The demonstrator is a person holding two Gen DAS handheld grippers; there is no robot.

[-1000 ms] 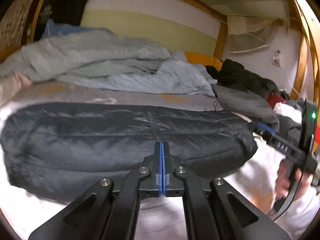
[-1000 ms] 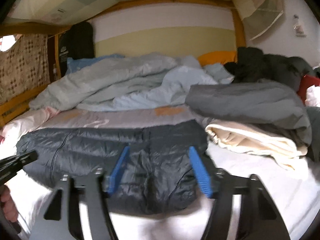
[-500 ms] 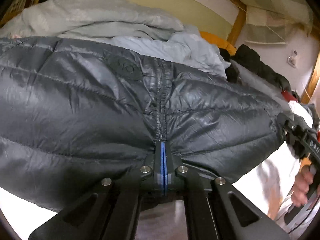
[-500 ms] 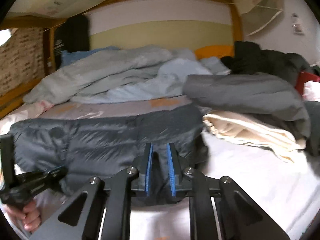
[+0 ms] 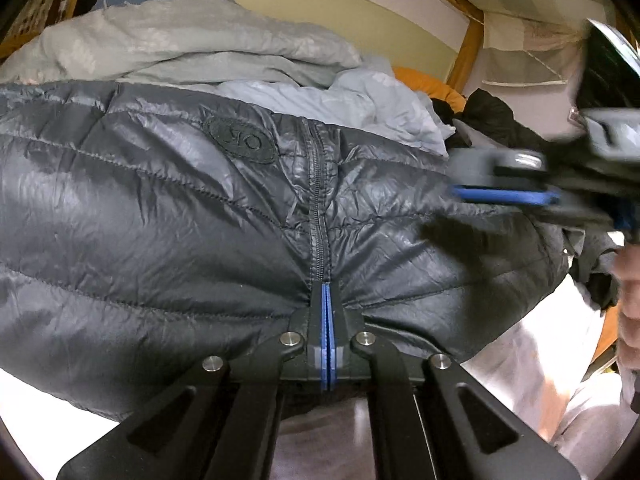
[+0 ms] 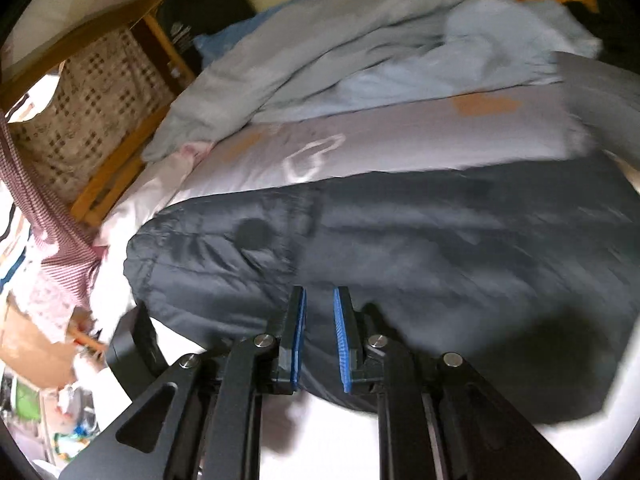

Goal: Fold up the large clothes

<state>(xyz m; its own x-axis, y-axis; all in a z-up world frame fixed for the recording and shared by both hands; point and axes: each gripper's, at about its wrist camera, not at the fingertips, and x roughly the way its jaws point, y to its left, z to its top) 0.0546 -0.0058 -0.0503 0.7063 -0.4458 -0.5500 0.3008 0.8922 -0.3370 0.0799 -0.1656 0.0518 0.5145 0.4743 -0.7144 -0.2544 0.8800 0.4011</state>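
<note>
A dark grey puffer jacket (image 5: 180, 232) with a front zip and an oval chest patch lies across the bed; it also shows in the right wrist view (image 6: 440, 248). My left gripper (image 5: 327, 296) is shut on the jacket's near hem at the bottom of the zip and holds it raised. My right gripper (image 6: 320, 312) hangs over the jacket with its blue pads a narrow gap apart and no cloth between them; it also shows blurred at the right of the left wrist view (image 5: 504, 196).
A crumpled light grey-blue duvet (image 6: 360, 40) lies behind the jacket. A grey sheet (image 6: 400, 136) with a heart print covers the mattress. Dark clothes (image 5: 492, 120) are piled at the right. A wooden bed frame (image 6: 112, 176) and a checked panel stand at the left.
My right gripper has let go of the jacket's right end and swung left over its middle, tilting. My left gripper keeps its hold, with the hem lifted a little more.
</note>
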